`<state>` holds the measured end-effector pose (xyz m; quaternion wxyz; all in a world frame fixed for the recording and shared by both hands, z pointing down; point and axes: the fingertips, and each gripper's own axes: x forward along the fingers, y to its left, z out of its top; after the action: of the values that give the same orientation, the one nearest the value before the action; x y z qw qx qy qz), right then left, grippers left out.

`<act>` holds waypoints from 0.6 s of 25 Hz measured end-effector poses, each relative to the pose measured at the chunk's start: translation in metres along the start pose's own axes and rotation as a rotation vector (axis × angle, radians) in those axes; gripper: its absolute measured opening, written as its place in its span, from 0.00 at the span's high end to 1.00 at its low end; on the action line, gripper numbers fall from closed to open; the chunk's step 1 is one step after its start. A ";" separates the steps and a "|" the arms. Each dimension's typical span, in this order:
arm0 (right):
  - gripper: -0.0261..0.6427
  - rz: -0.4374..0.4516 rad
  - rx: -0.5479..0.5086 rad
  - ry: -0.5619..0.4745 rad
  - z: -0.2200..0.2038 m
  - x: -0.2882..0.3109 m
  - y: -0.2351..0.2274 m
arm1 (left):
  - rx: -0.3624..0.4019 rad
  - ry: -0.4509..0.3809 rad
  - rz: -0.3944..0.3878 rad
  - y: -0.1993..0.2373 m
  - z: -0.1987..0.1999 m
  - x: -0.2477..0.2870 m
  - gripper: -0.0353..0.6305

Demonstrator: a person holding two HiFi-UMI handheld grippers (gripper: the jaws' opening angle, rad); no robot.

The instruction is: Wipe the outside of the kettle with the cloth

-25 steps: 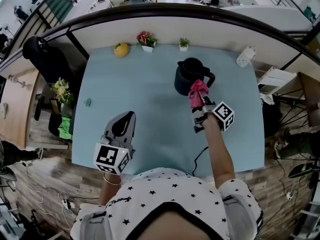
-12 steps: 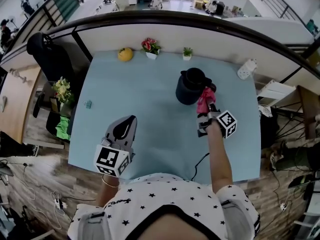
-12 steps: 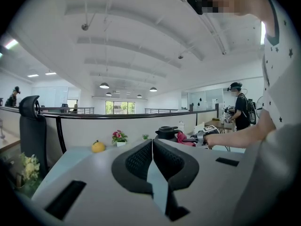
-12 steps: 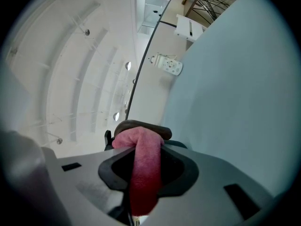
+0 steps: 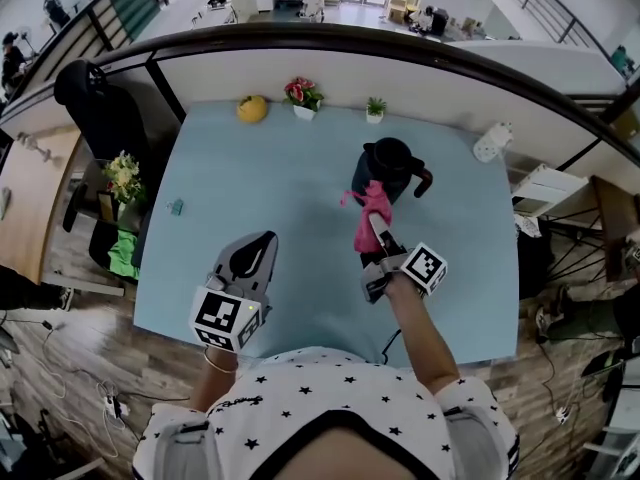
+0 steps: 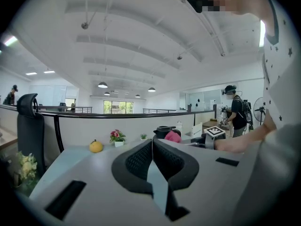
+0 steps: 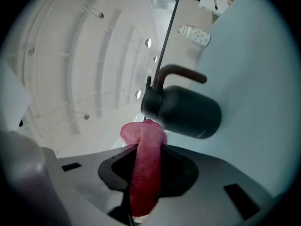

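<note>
Head view: black kettle (image 5: 386, 166) upright on the pale blue desk (image 5: 250, 178), toward the far side. Pink cloth (image 5: 371, 211) pinched in the right tongs (image 5: 377, 234), just before the kettle's near wall; contact not clear. Left tongs (image 5: 262, 241) low by the near edge, well apart.

Left gripper view: closed together, nothing between.

Right gripper view: clamped on the cloth, kettle just beyond.

Probable risk: pressing hard on a kettle held by nothing, so sliding or tipping it.

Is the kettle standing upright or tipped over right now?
Upright: the kettle stands on the table with its round opening facing up.
</note>
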<state>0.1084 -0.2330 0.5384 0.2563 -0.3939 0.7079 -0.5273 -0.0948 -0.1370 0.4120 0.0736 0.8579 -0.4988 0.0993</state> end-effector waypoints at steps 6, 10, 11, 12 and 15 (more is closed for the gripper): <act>0.82 -0.043 0.208 0.037 -0.045 0.065 -0.021 | -0.008 0.000 0.047 0.013 -0.002 -0.010 0.90; 0.82 -0.130 0.259 -0.020 -0.039 0.081 -0.048 | -0.017 0.005 0.092 0.024 -0.004 -0.020 0.90; 0.82 -0.143 0.267 -0.038 -0.034 0.081 -0.053 | -0.020 0.005 0.100 0.026 -0.004 -0.021 0.90; 0.82 -0.151 0.272 -0.054 -0.028 0.079 -0.056 | -0.024 0.006 0.105 0.027 -0.005 -0.022 0.90; 0.82 -0.157 0.269 -0.075 -0.015 0.072 -0.060 | -0.030 0.010 0.102 0.027 -0.006 -0.020 0.90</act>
<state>0.0737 -0.2918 0.6037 0.2908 -0.4296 0.5878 -0.6208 -0.1288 -0.1318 0.4139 0.0839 0.8296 -0.5430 0.0994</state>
